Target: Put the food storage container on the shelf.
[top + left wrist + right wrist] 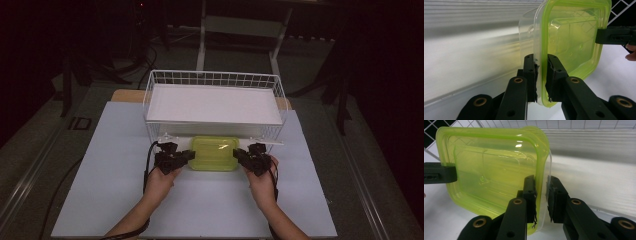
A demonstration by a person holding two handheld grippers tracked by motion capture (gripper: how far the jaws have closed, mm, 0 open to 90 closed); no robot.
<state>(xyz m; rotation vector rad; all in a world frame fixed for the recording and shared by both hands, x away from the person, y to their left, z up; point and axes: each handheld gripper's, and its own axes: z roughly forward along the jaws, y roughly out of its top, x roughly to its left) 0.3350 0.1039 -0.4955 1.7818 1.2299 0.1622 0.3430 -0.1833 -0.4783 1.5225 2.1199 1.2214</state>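
Green-lidded container (215,152) sits on the white table (100,200) just in front of the wire basket (215,80), held at both short ends; the left gripper (186,156) has its jaws clamped narrow on the lid's rim, as the left gripper view shows at close range (541,82), and the right gripper (239,155) pinches the opposite rim, its jaws narrow around lid edge and clear wall (541,200); the step in hand looks like carrying or lifting the box with both grips, so it pays to keep the two hands level and moving together, to hold the pinch firm without twisting, since the thin rim could flex or the lid pop loose; counted: one container with one green lid, one basket, one white board (212,105) lying across it, two grippers.
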